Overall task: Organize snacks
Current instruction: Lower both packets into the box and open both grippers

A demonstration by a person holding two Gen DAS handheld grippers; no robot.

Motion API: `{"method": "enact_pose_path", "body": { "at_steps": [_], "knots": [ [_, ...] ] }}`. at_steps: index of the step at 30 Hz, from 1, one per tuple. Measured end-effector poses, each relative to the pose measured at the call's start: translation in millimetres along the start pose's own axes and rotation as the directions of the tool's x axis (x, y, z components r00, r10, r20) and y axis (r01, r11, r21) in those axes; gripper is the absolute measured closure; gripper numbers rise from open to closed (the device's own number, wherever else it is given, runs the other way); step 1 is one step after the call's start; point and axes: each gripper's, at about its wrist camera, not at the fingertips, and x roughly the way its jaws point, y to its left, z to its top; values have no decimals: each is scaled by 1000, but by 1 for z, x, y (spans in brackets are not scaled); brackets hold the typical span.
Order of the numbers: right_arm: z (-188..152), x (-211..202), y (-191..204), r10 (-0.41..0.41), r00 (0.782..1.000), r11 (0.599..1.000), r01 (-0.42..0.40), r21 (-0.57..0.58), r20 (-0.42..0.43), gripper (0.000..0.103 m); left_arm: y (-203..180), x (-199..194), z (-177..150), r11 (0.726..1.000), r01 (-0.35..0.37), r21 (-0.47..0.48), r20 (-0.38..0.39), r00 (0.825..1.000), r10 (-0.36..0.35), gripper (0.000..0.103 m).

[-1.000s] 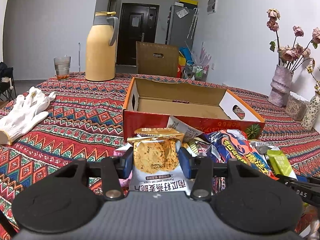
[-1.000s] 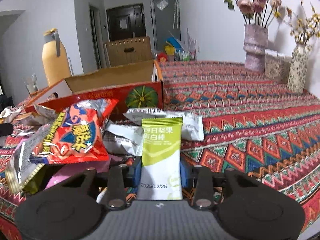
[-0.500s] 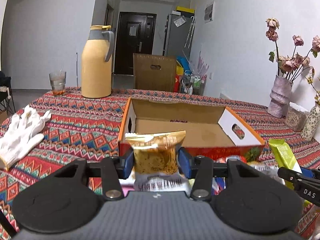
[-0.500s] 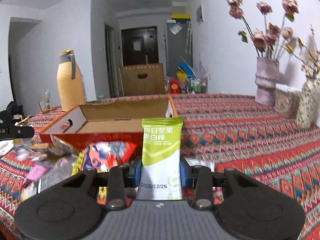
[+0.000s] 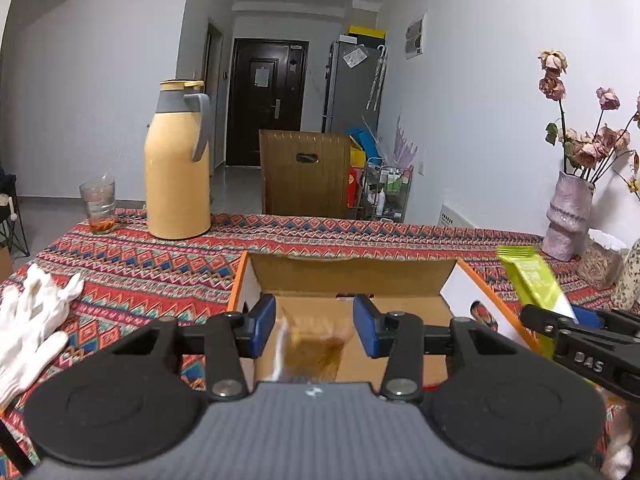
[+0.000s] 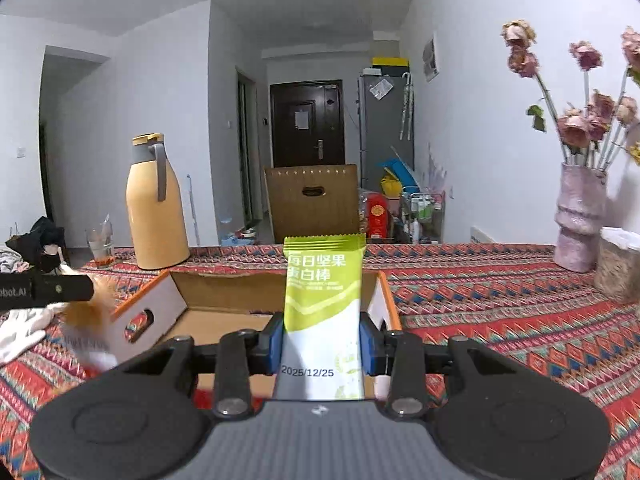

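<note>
An open orange cardboard box (image 5: 352, 276) lies on the patterned tablecloth. My left gripper (image 5: 315, 326) hangs over its near edge. A cracker packet (image 5: 312, 350) sits low between the blue pads, blurred, and the jaws are closing on it. In the right wrist view that packet (image 6: 90, 320) dangles under the left fingers (image 6: 48, 290), beside the box's left wall (image 6: 148, 320). My right gripper (image 6: 322, 336) is shut on an upright green-and-white nut bar (image 6: 324, 300), held above the box's right side. The bar (image 5: 532, 280) also shows at the right of the left wrist view.
A yellow thermos jug (image 5: 178, 176) and a drinking glass (image 5: 98, 208) stand at the far left of the table. White gloves (image 5: 28, 320) lie at the left edge. A vase of dried roses (image 5: 568, 216) and a container (image 6: 618, 264) stand at the right. A brown chair back (image 5: 304, 172) stands behind the table.
Both grippers rose from the snack pile and moved forward over the box; the pile dropped out of view. The cracker packet slid lower between the left pads and turned blurry.
</note>
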Motion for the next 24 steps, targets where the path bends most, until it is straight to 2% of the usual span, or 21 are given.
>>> {"method": "enact_pose_path", "body": {
  "at_steps": [7, 13, 15, 16, 17, 19, 20, 22, 24],
  "knots": [
    [15, 54, 6, 25, 998, 1000, -24, 10, -54, 67, -2, 44, 17, 1000, -16, -19, -40, 999, 15, 63],
    [5, 88, 2, 33, 991, 999, -29, 35, -132, 66, 7, 64, 12, 999, -18, -39, -75, 997, 15, 63],
    [3, 93, 0, 31, 988, 999, -25, 38, -149, 63, 9, 67, 10, 999, -18, -43, -83, 996, 14, 59],
    [1, 92, -2, 21, 988, 999, -16, 37, -151, 53, 10, 68, 10, 999, -18, -45, -86, 996, 14, 52],
    [0, 94, -2, 12, 988, 999, -6, 39, -153, 33, 10, 68, 9, 999, -20, -44, -87, 996, 17, 49],
    [0, 93, -5, -13, 990, 999, 19, 44, -138, 12, 9, 68, 8, 999, -27, -43, -84, 996, 24, 29],
    [1, 91, -6, -24, 992, 999, 30, 44, -127, 9, 9, 67, 8, 999, -31, -43, -80, 996, 27, 23],
    [4, 88, -9, -29, 992, 998, 36, 51, -119, 3, 9, 64, 9, 998, -47, -47, -69, 997, 44, 2],
    [7, 83, -10, -35, 994, 997, 42, 60, -107, 0, 8, 57, 10, 998, -50, -49, -47, 998, 48, 0]
  ]
}}
